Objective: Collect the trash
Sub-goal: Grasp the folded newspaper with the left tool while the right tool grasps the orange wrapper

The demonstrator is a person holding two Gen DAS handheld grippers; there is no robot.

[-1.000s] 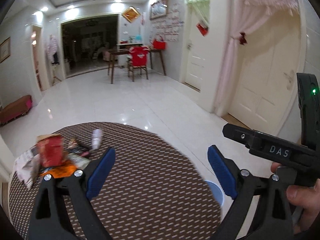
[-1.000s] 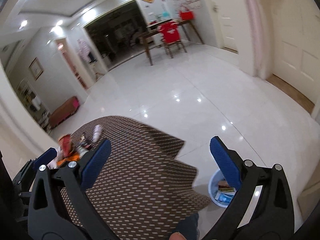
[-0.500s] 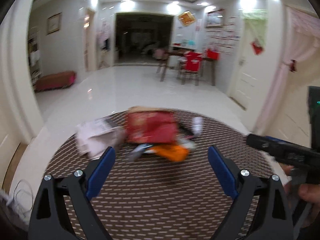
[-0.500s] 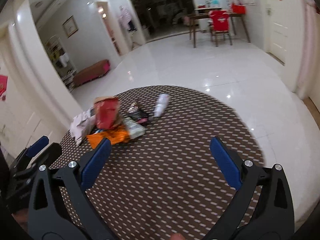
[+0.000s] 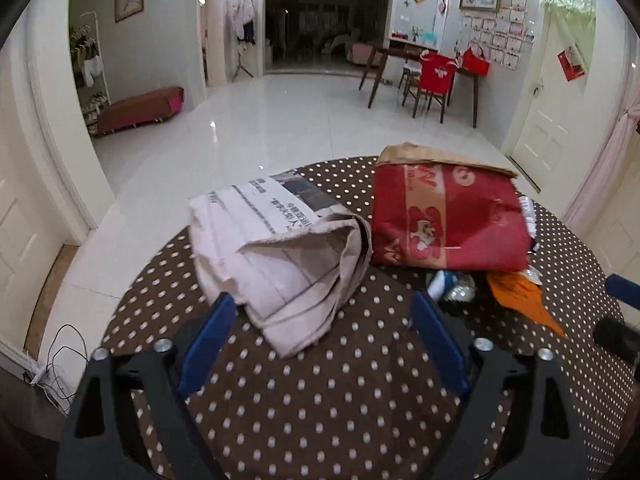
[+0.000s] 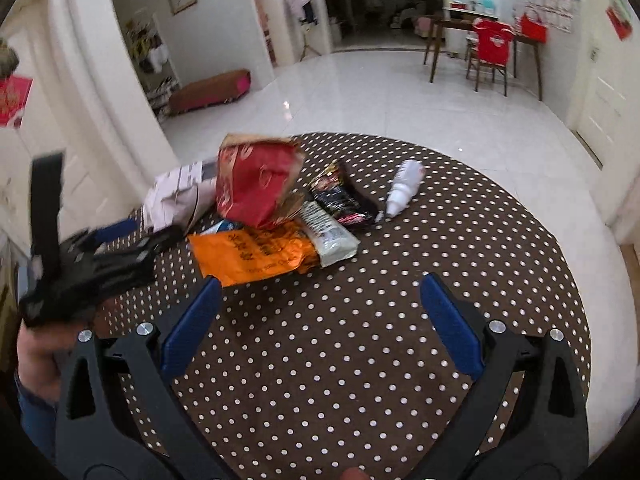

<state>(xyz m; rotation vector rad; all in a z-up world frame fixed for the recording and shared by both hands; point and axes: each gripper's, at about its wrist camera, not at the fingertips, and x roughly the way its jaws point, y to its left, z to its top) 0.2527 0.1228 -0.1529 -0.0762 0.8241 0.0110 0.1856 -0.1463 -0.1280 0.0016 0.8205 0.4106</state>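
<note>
A pile of trash lies on the round brown dotted table (image 5: 340,400) (image 6: 460,240). A folded newspaper (image 5: 280,252) (image 6: 176,196) lies left of a red paper bag (image 5: 444,216) (image 6: 256,184). An orange wrapper (image 6: 248,256) (image 5: 520,296), a silver packet (image 6: 330,232), a dark snack wrapper (image 6: 340,196) and a small white bottle (image 6: 404,188) lie beside them. My left gripper (image 5: 324,340) is open, its fingers straddling the newspaper's near corner. My right gripper (image 6: 320,324) is open and empty, short of the orange wrapper.
The left gripper's body (image 6: 80,264) shows blurred at the left of the right wrist view. White tiled floor (image 5: 280,120) surrounds the table. A dining table with a red-covered chair (image 5: 436,76) stands far back right. A low bench (image 5: 140,108) stands at the left wall.
Both views have swung left and closed in on the trash pile. The left gripper has come up to the newspaper. The floor bin seen earlier is out of view.
</note>
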